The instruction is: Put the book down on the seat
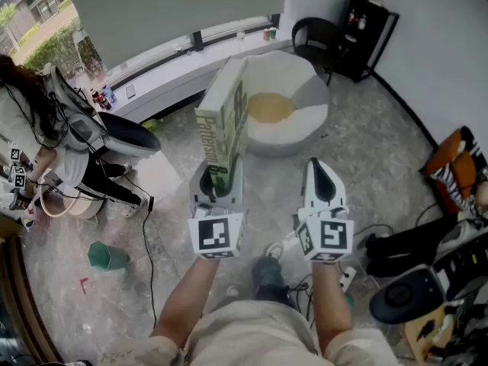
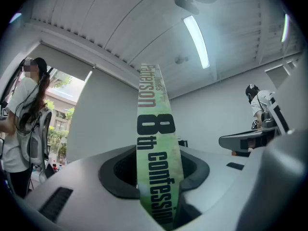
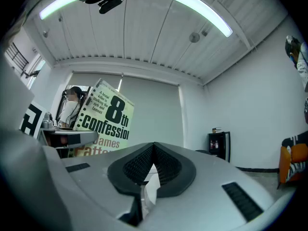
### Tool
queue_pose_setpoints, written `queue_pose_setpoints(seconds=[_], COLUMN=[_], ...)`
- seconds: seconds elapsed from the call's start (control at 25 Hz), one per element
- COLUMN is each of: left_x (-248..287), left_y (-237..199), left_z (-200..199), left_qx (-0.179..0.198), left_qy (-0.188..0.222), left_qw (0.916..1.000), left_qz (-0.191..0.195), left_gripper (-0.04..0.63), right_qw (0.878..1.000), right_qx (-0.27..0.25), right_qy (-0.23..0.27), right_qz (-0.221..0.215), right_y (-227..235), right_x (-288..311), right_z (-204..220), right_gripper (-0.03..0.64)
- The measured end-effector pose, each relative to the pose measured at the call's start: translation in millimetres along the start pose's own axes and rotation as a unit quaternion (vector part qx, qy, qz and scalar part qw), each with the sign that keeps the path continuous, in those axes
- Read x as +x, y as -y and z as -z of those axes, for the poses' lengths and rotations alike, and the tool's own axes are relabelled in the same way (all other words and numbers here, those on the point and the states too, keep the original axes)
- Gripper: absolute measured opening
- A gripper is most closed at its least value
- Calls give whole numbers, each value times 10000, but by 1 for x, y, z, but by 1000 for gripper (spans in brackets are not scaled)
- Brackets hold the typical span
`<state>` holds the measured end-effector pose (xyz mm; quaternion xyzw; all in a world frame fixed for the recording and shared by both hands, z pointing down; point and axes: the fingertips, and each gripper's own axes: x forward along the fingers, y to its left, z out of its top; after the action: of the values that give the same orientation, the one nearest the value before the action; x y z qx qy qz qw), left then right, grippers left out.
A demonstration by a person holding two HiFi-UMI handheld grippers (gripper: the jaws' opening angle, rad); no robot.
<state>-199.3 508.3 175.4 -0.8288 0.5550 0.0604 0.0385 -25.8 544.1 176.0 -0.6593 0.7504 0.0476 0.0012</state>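
Green-and-white paperback book stands on end in our left gripper. Its lower end is wedged between the jaws and the rest rises above them, leaning a little to the right in the head view. In the left gripper view the green spine with dark lettering runs straight up between the two dark pads, which press on it from both sides.

We hold both bare forearms out in front of us, roughly side by side. The left forearm carries its gripper about level, nose slightly raised. The right forearm keeps the right gripper level too, just to the right of the left one and clear of the book. The right jaws meet at their tips. A pale sliver shows in the slit lower down, and we cannot tell what it is.

The round white upholstered seat with a yellow cushion sits on the floor ahead of both grippers. The book is in the air in front of it, and in the head view its top overlaps the seat's left edge.
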Motion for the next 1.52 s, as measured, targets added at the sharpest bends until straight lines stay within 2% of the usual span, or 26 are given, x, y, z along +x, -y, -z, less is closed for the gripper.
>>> queue_pose_setpoints(seconds=[0.32, 0.52, 0.84, 1.16, 1.52], left_x=[-90, -98, -58, 13, 88], left_y=[-29, -16, 4, 22, 44], left_z=[-7, -10, -2, 12, 3], left_qx=[-108, -65, 7, -47, 1], left_qy=[-121, -96, -158, -172, -145], left_qw=[9998, 9999, 9998, 9996, 9992], left_qz=[-76, -74, -139, -204, -377], left_gripper=[166, 166, 166, 166, 166], right_qw=[9999, 10000, 9996, 9998, 9997], right_qx=[-30, -44, -176, -50, 68], right_qy=[-153, -52, 106, 98, 116], right_qz=[4, 8, -182, -135, -227], right_y=[-66, -61, -35, 18, 79], right_x=[-69, -81, -53, 1, 60], right_z=[-12, -21, -12, 1, -9], right_gripper=[3, 3, 3, 3, 3])
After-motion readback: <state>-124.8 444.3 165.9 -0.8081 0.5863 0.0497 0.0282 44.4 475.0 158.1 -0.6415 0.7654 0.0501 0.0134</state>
